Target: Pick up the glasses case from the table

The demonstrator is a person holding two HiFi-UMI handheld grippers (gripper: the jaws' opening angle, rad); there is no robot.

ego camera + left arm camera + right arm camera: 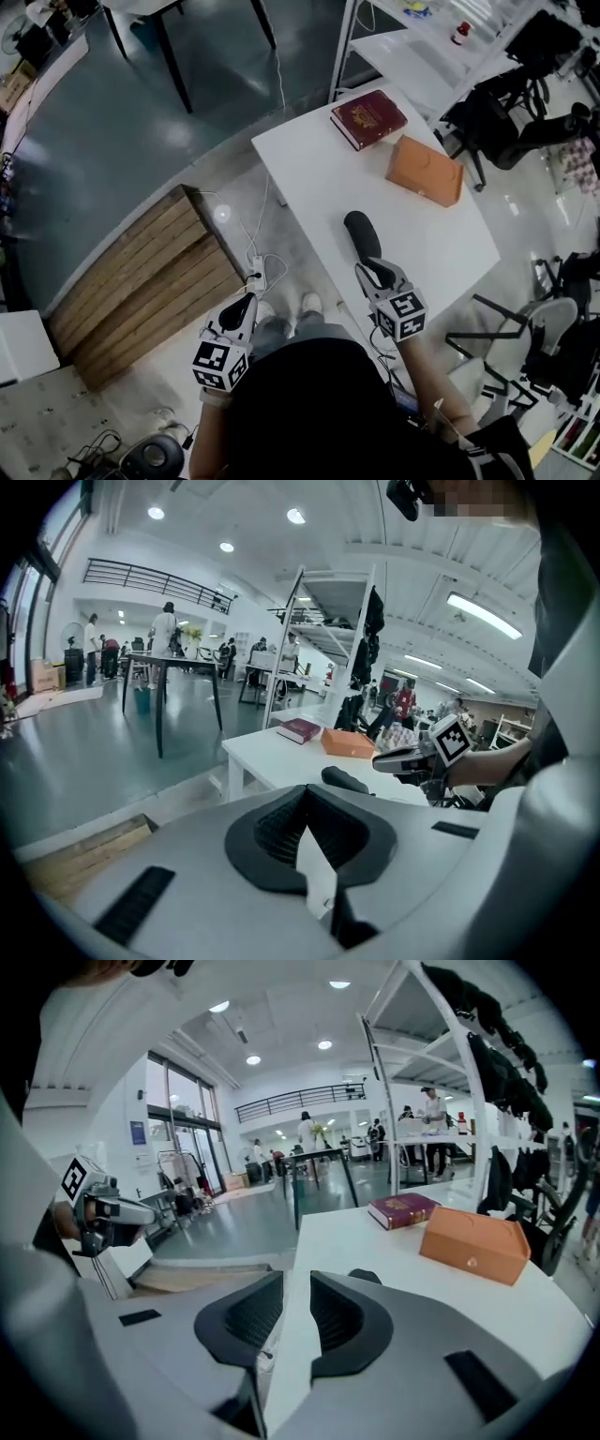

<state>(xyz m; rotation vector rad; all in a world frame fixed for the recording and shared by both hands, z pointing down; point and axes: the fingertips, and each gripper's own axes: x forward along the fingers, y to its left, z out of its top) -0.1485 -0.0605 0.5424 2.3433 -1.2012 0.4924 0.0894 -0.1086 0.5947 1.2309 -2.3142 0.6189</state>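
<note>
The case [361, 234] lies on the table [309, 169], untouched; nothing is lifted yet. The right gripper [373, 273] hovers just short of its near end, jaws slightly parted, empty; the left gripper [246, 306] hangs off the table, jaws pressed together, empty. Reach, grip and lift remain.

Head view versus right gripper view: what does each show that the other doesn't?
Only head view: the glasses case whole, just ahead of the right gripper; the power strip on the floor. Only right gripper view: its jaws slightly apart, nothing between them. Both: a sliver of the case, the white table, red book, orange box, left gripper.
</note>
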